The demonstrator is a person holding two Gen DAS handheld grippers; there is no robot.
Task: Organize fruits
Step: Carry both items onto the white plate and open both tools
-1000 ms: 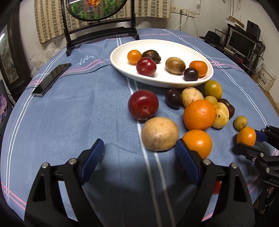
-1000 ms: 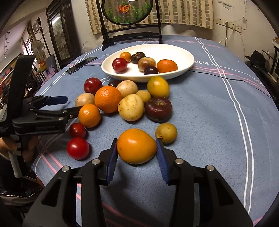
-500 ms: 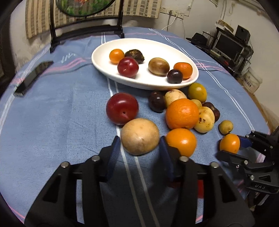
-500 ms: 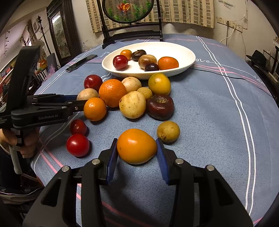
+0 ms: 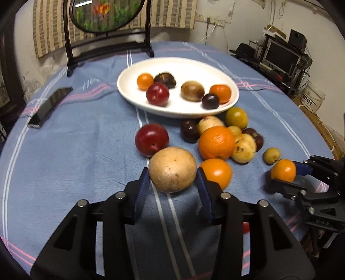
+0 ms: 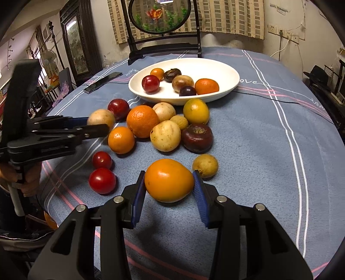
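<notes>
My left gripper [image 5: 172, 172] has a round tan fruit [image 5: 172, 169] between its blue pads. Its jaws are closing and both pads touch the fruit's sides. In the right wrist view the same left gripper [image 6: 97, 125] comes in from the left with the tan fruit [image 6: 101, 118] at its tips. My right gripper [image 6: 169, 175] is shut on an orange-yellow fruit [image 6: 169, 180] near the table's front edge. The left wrist view shows that right gripper [image 5: 284, 175] at the far right. A white oval plate [image 5: 133, 94] behind the loose pile holds several fruits.
Loose fruit lies between the grippers and the plate: a large orange [image 5: 216, 142], a red plum [image 5: 152, 140], a dark purple fruit [image 6: 197, 137] and two red tomatoes [image 6: 102, 181]. A phone [image 5: 49, 105] lies at the left. A framed round screen [image 5: 107, 15] stands behind the plate.
My left gripper moved up to the tan fruit and its jaws came in from wide open until the pads met it. The right gripper kept still with the orange-yellow fruit.
</notes>
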